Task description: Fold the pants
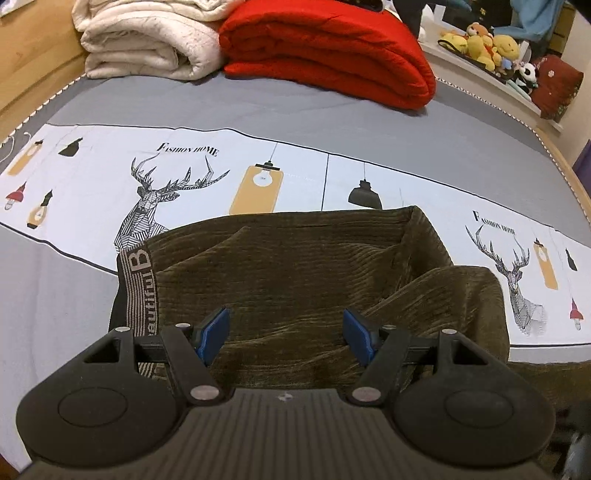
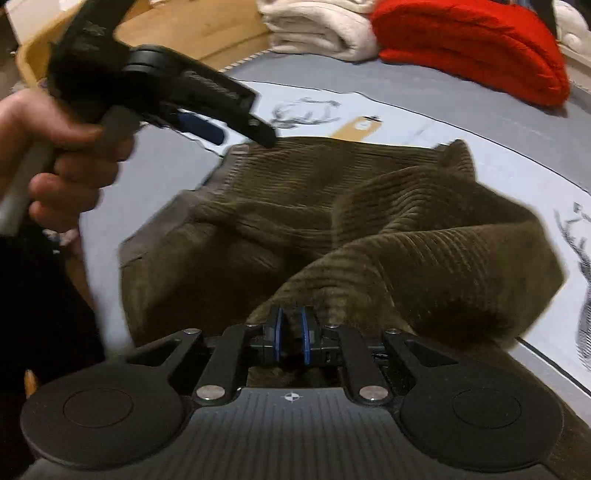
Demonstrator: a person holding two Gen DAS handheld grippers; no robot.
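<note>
The olive-brown corduroy pants (image 1: pixel 295 266) lie partly folded on the bed, with a lettered waistband (image 1: pixel 142 291) at the left. My left gripper (image 1: pixel 286 332) is open above the pants, its blue pads (image 1: pixel 214 330) wide apart and empty. In the right wrist view the pants (image 2: pixel 295 206) lie bunched, with one leg looped over toward the camera. My right gripper (image 2: pixel 291 334) is shut on a fold of the pants cloth and lifts it. The left gripper (image 2: pixel 199 127) also shows in the right wrist view, held in a hand above the waistband end.
The bed sheet (image 1: pixel 332 122) is grey with a white printed band of deer and lamps. A folded cream blanket (image 1: pixel 147 48) and a folded red blanket (image 1: pixel 332 48) lie at the far end. Plush toys (image 1: pixel 484 44) sit on a shelf at the far right. A wooden bed frame (image 2: pixel 192 33) runs along the left.
</note>
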